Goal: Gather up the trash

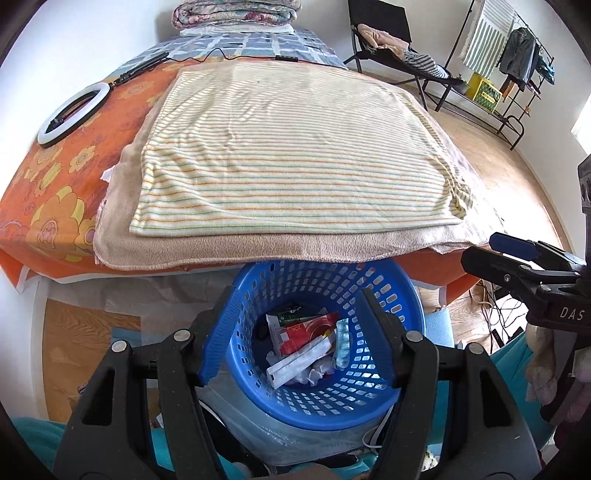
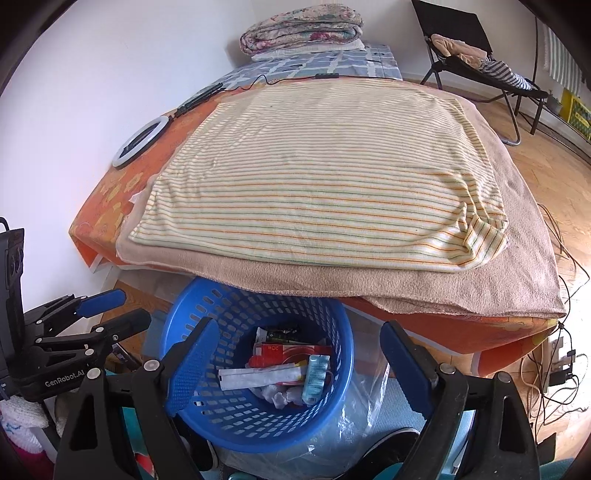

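Note:
A blue perforated basket (image 1: 332, 404) (image 2: 229, 421) stands on the floor at the foot of the bed, its far rim under the overhanging beige blanket. Inside lie a red packet (image 1: 306, 332) (image 2: 291, 350), a long white wrapper (image 1: 299, 363) (image 2: 258, 378), a teal packet (image 1: 341, 343) (image 2: 316, 376) and crumpled tissue (image 1: 317, 374) (image 2: 280, 397). My left gripper (image 1: 298, 291) (image 2: 133, 306) hangs above the basket, open and holding nothing. To its right, my right gripper (image 2: 300, 323) (image 1: 480, 248) is also above the basket, open wide with nothing between its pads.
The bed carries a striped blanket (image 1: 288, 155) over a beige blanket (image 2: 406, 291), a ring light (image 1: 74, 114) and a folded quilt (image 2: 303, 29). A clear plastic bag (image 2: 354, 424) lies under the basket. Cables (image 2: 554, 369) trail on the wooden floor at right; a folding chair (image 1: 388, 37) and clothes rack (image 1: 517, 55) stand beyond.

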Available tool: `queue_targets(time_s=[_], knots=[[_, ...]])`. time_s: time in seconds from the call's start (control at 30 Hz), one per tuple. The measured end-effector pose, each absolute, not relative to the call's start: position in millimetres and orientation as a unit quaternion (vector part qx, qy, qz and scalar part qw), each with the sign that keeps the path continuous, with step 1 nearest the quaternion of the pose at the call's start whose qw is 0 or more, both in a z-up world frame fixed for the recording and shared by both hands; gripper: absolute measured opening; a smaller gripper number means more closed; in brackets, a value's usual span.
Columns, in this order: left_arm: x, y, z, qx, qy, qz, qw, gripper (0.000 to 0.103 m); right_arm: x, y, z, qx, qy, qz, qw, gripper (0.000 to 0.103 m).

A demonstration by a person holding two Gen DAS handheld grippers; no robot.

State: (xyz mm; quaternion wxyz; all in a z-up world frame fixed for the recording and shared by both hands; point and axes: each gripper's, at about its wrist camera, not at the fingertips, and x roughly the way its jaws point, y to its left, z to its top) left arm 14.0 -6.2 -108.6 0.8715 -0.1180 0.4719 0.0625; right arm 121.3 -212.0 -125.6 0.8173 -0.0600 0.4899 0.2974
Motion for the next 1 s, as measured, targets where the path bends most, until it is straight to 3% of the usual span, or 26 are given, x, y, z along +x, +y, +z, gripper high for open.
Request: queue_targets(time_s=[0.2,0.43,0.83,1.0], knots=[[13.5,-9.1,-79.2,-0.117,0.443,0.059,0.887,0.075,120.6,-214.7,-102.3,-0.039,0.463,0.306,0.831,0.101],[12.1,-11.8,-48.0,-0.117,0.412,0.054,0.902,0.079,116.2,-215.5,-78.1,-0.043,0.434,0.311,0.845,0.103],[10.3,-8.9,-5.3,-0.119,0.368,0.068,0.92,0.095,117.1,-216.4,-49.6,-0.035,0.406,0.321,0.855,0.103],[13.5,-8.4,3.6,-0.115,0.364,0.074,0.921,0.096,121.7,-217.0,-43.0,-0.026,0.398,0.322,0.859,0.103]])
